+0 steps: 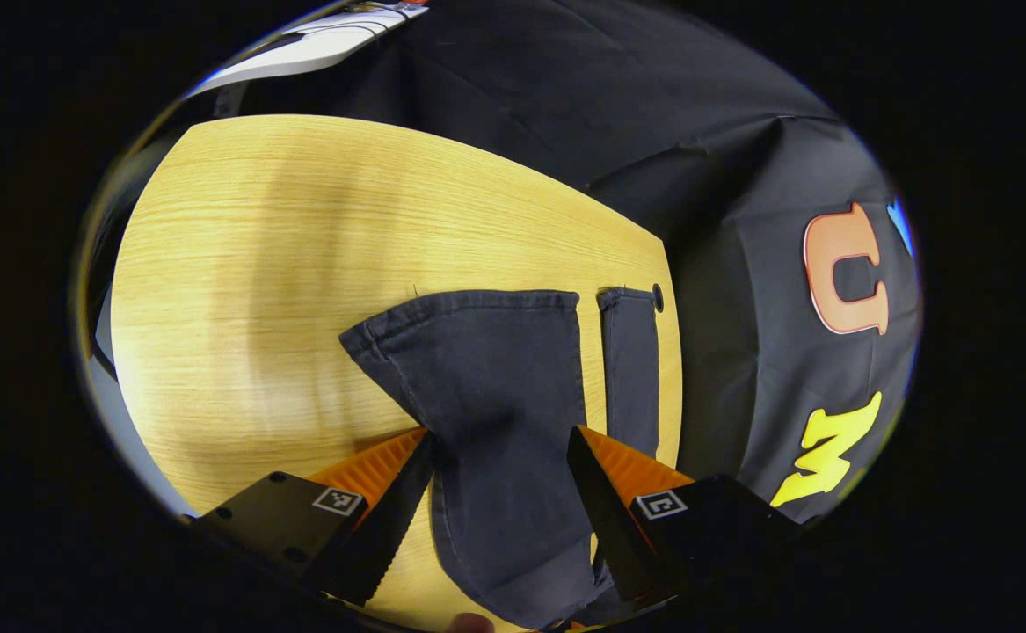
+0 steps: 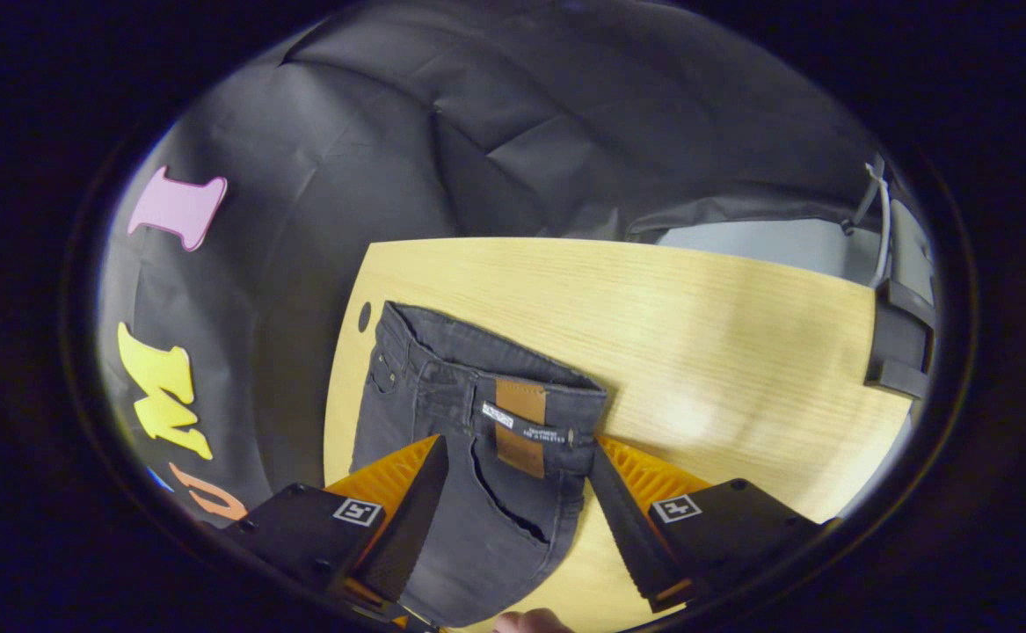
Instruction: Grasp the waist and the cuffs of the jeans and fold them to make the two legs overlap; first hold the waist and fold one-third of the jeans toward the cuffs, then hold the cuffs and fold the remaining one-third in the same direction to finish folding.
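Note:
Dark jeans lie flat on a light wooden table (image 1: 258, 264). In the left gripper view one leg (image 1: 486, 369) runs up to its hemmed cuff, and the other leg's cuff (image 1: 631, 352) lies beside it near the table's right edge. My left gripper (image 1: 504, 440) is open, its fingers on either side of the nearer leg. In the right gripper view the waist (image 2: 477, 387) with a brown leather patch (image 2: 520, 426) and a back pocket faces me. My right gripper (image 2: 520, 450) is open, straddling the waistband corner near the patch.
A round hole (image 1: 658, 297) in the table sits by the far cuff, and a similar hole (image 2: 364, 316) shows by the waist. The black cloth wall hangs close behind the table edge. A black bracket (image 2: 899, 343) stands at the far right. A fingertip (image 2: 530, 622) shows at the bottom.

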